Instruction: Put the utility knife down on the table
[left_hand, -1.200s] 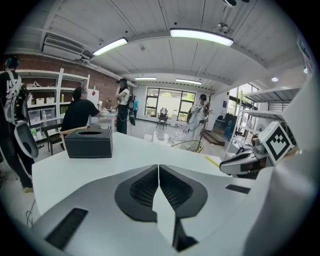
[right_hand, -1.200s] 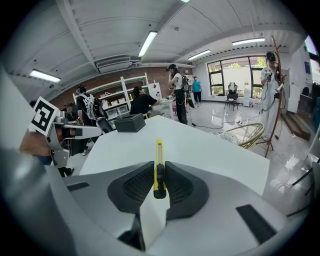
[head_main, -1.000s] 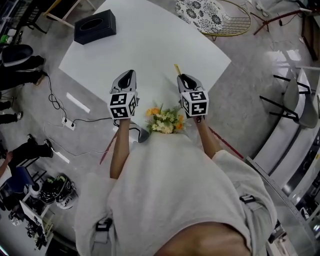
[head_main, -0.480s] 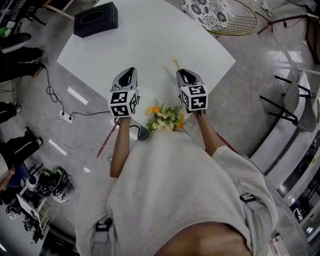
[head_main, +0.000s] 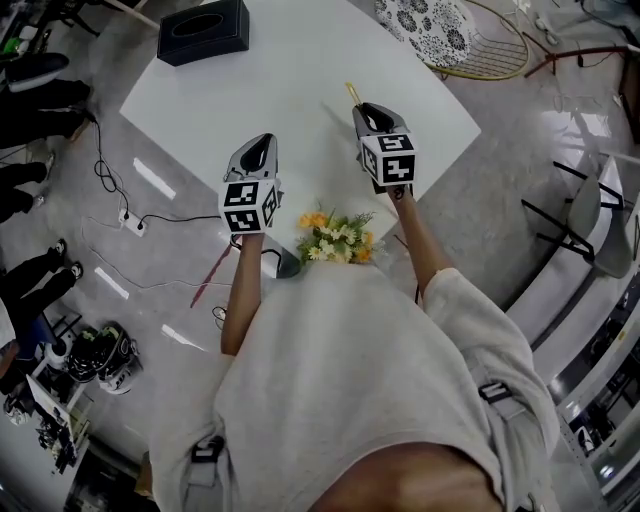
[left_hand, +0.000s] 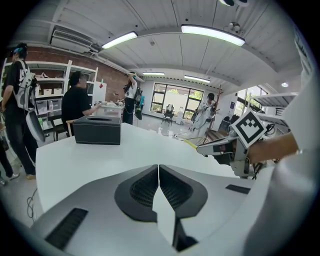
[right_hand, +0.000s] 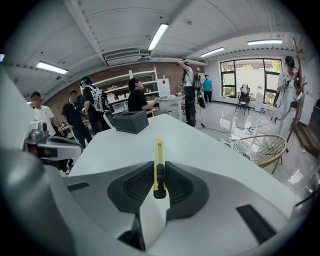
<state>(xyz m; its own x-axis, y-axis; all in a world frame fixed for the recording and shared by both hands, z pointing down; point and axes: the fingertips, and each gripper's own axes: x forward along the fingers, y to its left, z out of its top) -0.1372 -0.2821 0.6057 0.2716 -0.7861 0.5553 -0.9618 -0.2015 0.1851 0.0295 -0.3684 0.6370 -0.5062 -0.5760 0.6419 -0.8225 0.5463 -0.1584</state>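
My right gripper is clenched on the utility knife. Its own view shows the two dark pads pressing the yellow handle from both sides, with the black butt end sitting just behind them and the yellow front sticking out over the white table. From the head view I get very little of the knife: the gripper body and its marker cube cover nearly all of it, and only a short yellow tip pokes out beyond the jaws. I cannot tell from any view whether that tip touches the table top or hangs above it.

My left gripper is closed with nothing in it. The pads meet along a thin line, and only bare table shows past them. It is held beside the right one, well apart from it, over the near part of the table.

A black box stands at the far corner of the table, partly cut off by the top edge of the head view. A bunch of yellow and white flowers sits between my forearms. My own torso hides its lower part, so I cannot make out what it rests on. The people near the shelves are too small to make out.
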